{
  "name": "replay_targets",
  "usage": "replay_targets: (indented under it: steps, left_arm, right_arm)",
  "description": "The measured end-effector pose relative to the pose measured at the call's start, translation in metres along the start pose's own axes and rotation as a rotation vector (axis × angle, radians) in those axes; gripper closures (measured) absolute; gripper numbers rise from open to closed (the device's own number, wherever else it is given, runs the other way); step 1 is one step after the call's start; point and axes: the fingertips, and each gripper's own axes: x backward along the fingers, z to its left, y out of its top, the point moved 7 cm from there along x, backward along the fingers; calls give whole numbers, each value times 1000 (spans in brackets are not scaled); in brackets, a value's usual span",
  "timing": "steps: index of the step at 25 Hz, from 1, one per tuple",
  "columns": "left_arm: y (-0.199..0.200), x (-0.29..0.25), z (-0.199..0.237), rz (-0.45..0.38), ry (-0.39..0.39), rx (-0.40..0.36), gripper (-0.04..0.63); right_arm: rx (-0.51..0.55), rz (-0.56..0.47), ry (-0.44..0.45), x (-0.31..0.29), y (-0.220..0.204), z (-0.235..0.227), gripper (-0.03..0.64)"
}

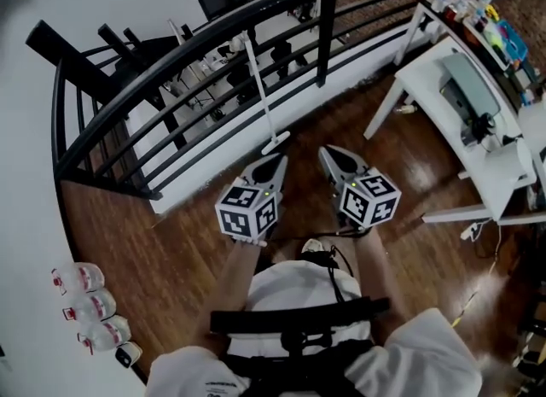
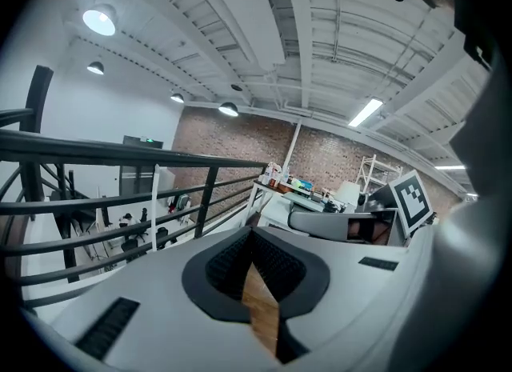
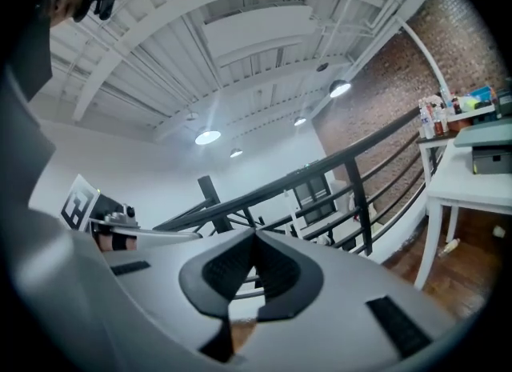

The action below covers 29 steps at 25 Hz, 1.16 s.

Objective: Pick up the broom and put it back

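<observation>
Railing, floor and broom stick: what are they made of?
Railing: probably metal painted black, since the bars are thin, smooth and slightly shiny.
Floor: looks like varnished wood, with brown planks and glossy light reflections.
Broom stick: white and smooth, maybe plastic or painted metal. It is too thin in this view to tell which.

We stand on a dark wooden floor [image 1: 171,242] on an upper level, edged by a black metal railing [image 1: 213,32] above a white base. Beyond it we see a lower floor with dark chairs [image 2: 128,238]. A white wall [image 1: 21,173] runs along the left, with plastic bottles [image 1: 90,306] lined up at its foot. A white table [image 1: 420,79] stands at the right, its far edge cluttered. The far wall is brick [image 2: 256,142]. Round lamps [image 2: 98,20] and a tube light [image 2: 365,112] glow under the white ribbed ceiling [image 3: 248,34].
</observation>
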Motion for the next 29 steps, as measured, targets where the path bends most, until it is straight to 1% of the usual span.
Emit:
replay_targets:
  steps: [3,7,11,19,29]
  left_arm:
    - [-3,7,4,7,-12,2,607]
    - [-2,19,18,-4,-19,13,607]
    - [0,28,31,-14,-34,15,607]
    - [11,50,59,-32,-50,26,607]
    - [15,59,77,-32,-64,35,607]
  right_arm:
    - [4,-25,-23,3,-3,14,606]
    - [32,12,-50,-5,-16,35,606]
    - [57,21,-76,-15,-19,46,606]
    - [81,28,-94,-37,-16,75,606]
    - [85,46,-105,-53,-20,91,606]
